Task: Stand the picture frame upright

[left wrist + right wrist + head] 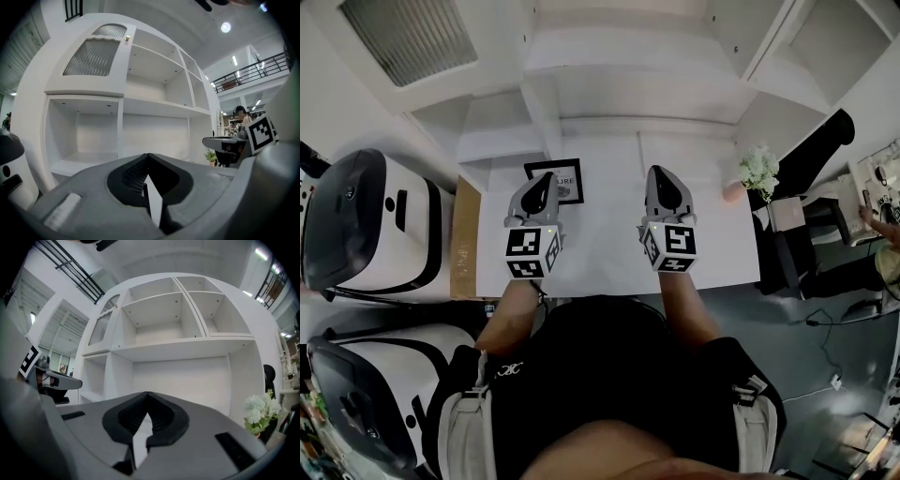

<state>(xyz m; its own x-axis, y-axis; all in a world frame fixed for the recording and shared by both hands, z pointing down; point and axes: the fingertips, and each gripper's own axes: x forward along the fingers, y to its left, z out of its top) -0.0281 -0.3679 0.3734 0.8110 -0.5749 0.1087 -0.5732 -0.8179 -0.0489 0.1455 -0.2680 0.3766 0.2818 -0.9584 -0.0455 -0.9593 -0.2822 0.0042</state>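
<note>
Black rectangular picture frame (570, 180) far-left on white desk (609, 253), upright or flat unclear. Left gripper (546, 176) and right gripper (659, 172) clenched empty, not gripping it.

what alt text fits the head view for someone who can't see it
Seen from above, a person holds the left gripper and right gripper, both shut and empty, over a white tabletop before white shelves. A black picture frame sits just beyond the left gripper; white flowers stand at the table's right end.
</note>
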